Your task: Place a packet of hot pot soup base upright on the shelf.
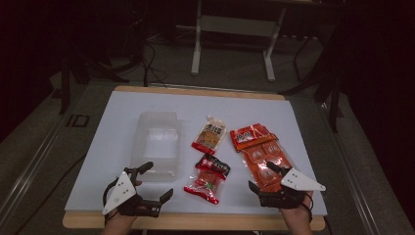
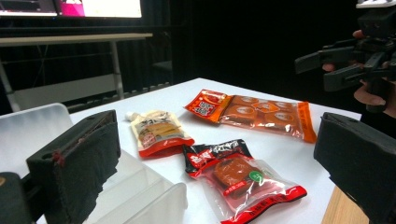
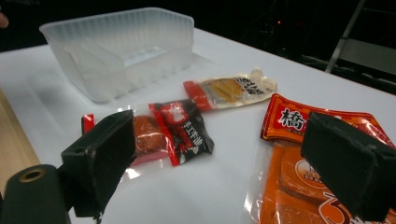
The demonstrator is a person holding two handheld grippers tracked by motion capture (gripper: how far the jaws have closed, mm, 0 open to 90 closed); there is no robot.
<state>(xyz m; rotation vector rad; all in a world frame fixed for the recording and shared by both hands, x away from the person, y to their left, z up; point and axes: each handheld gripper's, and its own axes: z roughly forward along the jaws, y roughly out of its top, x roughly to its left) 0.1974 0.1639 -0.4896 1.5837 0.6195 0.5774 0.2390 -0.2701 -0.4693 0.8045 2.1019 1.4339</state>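
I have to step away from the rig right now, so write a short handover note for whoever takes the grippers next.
Left gripper: open, holding nothing, at the near end of the clear plastic tray.
Right gripper: open, holding nothing, over the near end of the large orange packet.
Things: the tray sits left of centre, with nothing in it. The beige pouch and the red-and-black packet lie flat on the white tabletop between the tray and the orange packet.
Done: nothing picked up or placed.
Left: probably all three packets still go into the tray.

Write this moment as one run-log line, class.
left gripper: open, empty | right gripper: open, over orange packet | clear tray: empty
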